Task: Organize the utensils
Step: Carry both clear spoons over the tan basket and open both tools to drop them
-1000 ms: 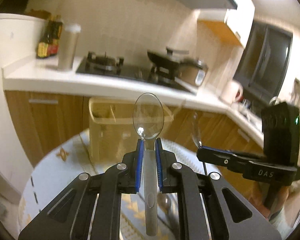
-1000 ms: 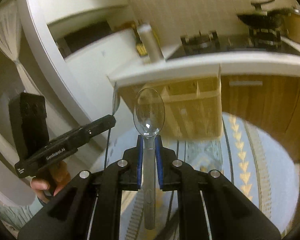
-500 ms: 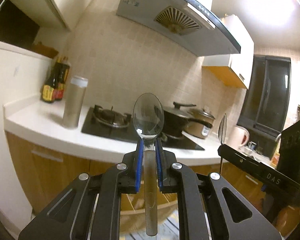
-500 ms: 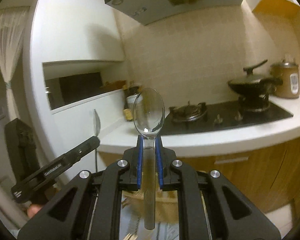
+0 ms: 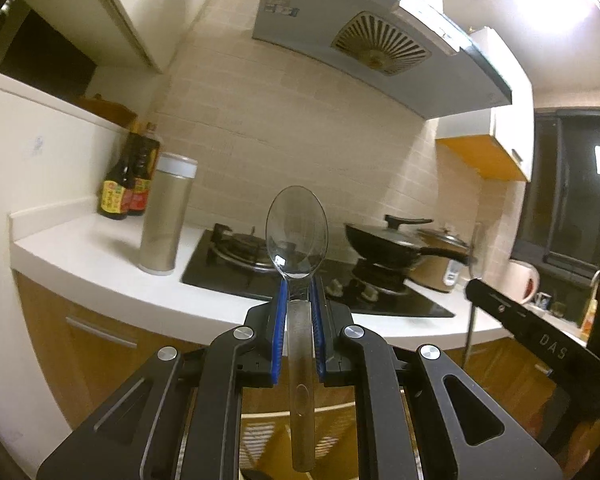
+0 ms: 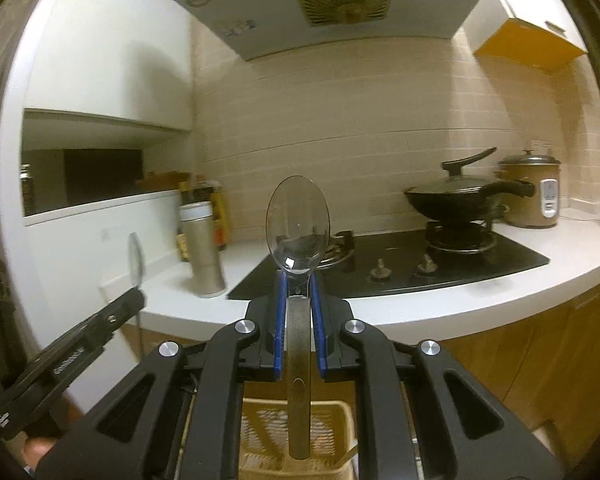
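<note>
My left gripper [image 5: 298, 296] is shut on a metal spoon [image 5: 297, 236], bowl up, handle running down between the blue pads. My right gripper [image 6: 298, 288] is shut on a second metal spoon [image 6: 298, 228], held the same way. Each gripper shows in the other's view: the right one [image 5: 474, 282] at the right with its spoon edge-on, the left one [image 6: 136, 292] at the lower left. A beige slotted utensil basket [image 6: 332, 412] sits low behind my right gripper's body, and part of it shows in the left wrist view [image 5: 260, 440].
A white counter [image 6: 460, 300] carries a black gas hob [image 6: 400, 264], a lidded wok [image 6: 460, 196], a rice cooker [image 6: 534, 194], a steel canister [image 5: 166, 212] and sauce bottles [image 5: 126, 184]. A range hood [image 5: 360, 36] hangs above. Wooden cabinets [image 5: 80, 344] run below.
Both grippers have tilted upward with their spoons. The views went from the table and basket to the counter, hob and range hood. Both grips are unchanged.
</note>
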Available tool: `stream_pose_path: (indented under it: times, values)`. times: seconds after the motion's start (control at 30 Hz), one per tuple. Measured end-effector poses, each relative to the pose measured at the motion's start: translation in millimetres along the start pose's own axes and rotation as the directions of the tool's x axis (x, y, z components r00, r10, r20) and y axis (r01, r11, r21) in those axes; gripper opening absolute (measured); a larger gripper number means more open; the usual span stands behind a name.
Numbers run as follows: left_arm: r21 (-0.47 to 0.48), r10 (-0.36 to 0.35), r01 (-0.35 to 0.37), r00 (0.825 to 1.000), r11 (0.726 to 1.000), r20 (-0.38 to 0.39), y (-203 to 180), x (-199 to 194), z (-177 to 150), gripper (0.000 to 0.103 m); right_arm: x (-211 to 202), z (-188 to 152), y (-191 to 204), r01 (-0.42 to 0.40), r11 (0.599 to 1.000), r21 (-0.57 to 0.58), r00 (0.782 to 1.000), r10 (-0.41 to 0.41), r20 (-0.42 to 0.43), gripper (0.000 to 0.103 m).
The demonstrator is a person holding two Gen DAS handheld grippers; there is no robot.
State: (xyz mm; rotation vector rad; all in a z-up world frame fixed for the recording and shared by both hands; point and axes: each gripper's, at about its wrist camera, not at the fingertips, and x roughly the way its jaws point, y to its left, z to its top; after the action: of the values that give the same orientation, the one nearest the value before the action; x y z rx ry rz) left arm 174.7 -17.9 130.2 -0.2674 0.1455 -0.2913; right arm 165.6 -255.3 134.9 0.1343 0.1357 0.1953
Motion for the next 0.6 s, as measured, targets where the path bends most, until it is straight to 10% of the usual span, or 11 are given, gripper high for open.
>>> stream_pose_path:
  times: [0.6]
  values:
    - [0.050, 0.137, -0.139, 0.990, 0.989, 0.025, 13, 15, -39, 0.011, 23, -44, -11, 0.050, 0.999, 0.018, 0.999, -0.050, -0.020, 0.010]
